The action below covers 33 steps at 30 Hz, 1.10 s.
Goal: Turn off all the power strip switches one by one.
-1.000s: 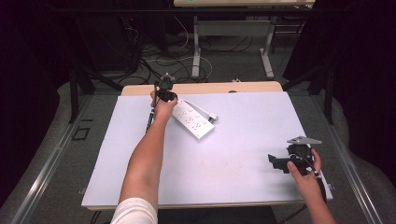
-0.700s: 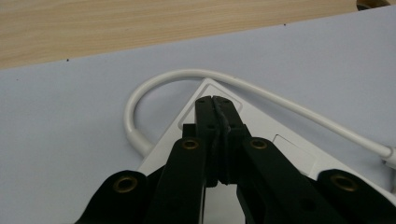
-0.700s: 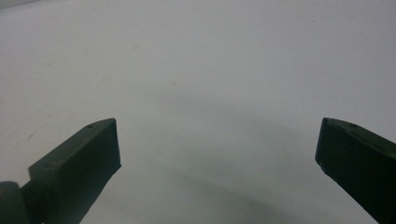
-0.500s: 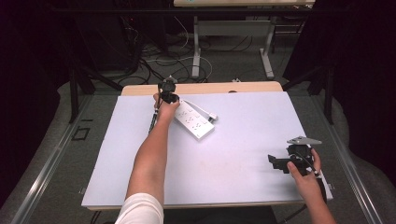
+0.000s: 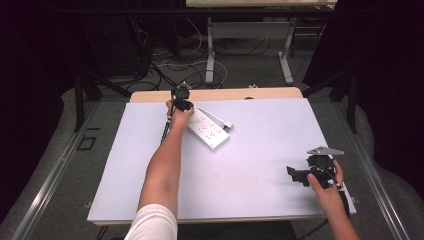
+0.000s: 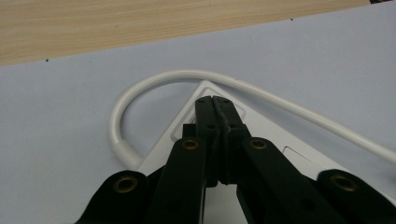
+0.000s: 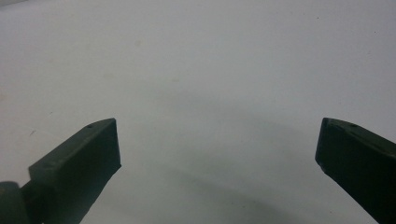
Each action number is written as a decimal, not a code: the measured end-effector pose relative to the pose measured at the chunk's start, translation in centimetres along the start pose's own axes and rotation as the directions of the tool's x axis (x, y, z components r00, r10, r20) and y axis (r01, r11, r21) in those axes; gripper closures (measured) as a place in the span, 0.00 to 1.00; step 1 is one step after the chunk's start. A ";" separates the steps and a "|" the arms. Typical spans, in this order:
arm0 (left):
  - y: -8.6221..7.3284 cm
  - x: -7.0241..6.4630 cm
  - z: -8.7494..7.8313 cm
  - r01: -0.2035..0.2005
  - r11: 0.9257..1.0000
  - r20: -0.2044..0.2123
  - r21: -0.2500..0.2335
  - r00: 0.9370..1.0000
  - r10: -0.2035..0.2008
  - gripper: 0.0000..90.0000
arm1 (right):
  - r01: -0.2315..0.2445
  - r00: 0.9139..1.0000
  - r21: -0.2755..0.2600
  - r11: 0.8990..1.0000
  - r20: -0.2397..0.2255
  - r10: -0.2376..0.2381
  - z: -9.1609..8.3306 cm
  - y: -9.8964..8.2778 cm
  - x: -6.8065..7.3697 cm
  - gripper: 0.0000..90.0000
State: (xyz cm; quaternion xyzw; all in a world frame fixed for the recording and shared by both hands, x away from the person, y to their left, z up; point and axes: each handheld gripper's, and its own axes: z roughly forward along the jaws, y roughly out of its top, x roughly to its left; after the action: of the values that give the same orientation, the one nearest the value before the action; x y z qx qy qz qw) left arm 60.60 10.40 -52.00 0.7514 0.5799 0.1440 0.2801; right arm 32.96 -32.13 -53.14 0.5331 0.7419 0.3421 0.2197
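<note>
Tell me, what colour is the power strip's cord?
White; the cord shows best in the left gripper view.

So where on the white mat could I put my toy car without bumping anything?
Lots of room: the whole middle and near side of the white mat, between the forearm and the right gripper, is bare. The far right corner is bare too. It is crowded only at the far left, where the left gripper sits shut over the power strip and its looping cord.

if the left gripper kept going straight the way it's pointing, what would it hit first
Most likely the white rectangular plastic power strip: the left gripper has its jaws shut and their tips hang over the strip's corner, just short of the white cord looping out of it. Whether the tips already touch is unclear.
</note>
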 end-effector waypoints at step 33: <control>-0.2 -1.2 -1.3 -0.023 1.000 0.015 0.009 1.000 0.023 1.00 | -0.001 1.000 -0.009 1.000 0.003 0.001 -0.4 0.0 -0.2 0.00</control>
State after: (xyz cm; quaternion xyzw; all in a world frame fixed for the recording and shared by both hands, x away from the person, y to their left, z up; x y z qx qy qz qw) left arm 59.38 9.58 -50.96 0.7604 0.5697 0.1392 0.2792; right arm 32.69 -32.43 -52.87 0.5331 0.7396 0.3449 0.2231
